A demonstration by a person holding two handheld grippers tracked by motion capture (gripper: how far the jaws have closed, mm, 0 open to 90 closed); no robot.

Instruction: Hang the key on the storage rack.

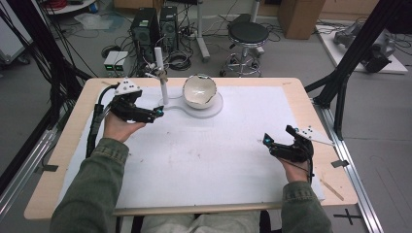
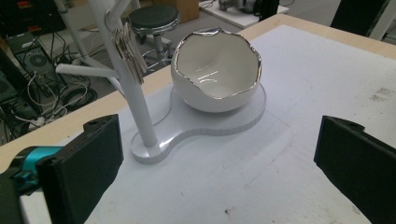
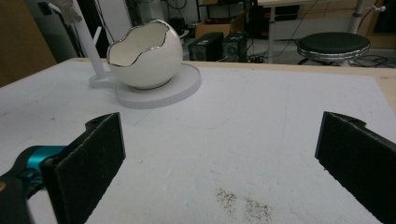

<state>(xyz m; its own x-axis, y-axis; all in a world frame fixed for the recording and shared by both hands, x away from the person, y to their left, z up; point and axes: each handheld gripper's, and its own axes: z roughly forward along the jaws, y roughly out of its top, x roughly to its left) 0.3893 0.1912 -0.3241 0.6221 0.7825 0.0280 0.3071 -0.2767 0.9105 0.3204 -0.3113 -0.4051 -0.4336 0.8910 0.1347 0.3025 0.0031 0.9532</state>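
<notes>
Just ahead of the left gripper (image 1: 156, 113), jaws spread and empty, stands a white stand (image 2: 140, 116) with keys (image 2: 126, 49) hung on a branch — mere specks from the high view, its top cut off in the left gripper view. An eggshell bowl (image 2: 215, 74) shares its base, beyond the post. The right gripper (image 1: 268, 141), likewise spread, rests well apart on the white sheet (image 1: 204, 160); computer towers (image 1: 155, 24) and a stool (image 1: 248, 34) stand beyond the table.

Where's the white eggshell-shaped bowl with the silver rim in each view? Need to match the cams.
High view: the white eggshell-shaped bowl with the silver rim sits at top centre, on the white stand base.
Left gripper view: upper centre, just ahead of the open jaws.
Right gripper view: upper left, far off.
Shared landmark: the white post beside the bowl.
</notes>
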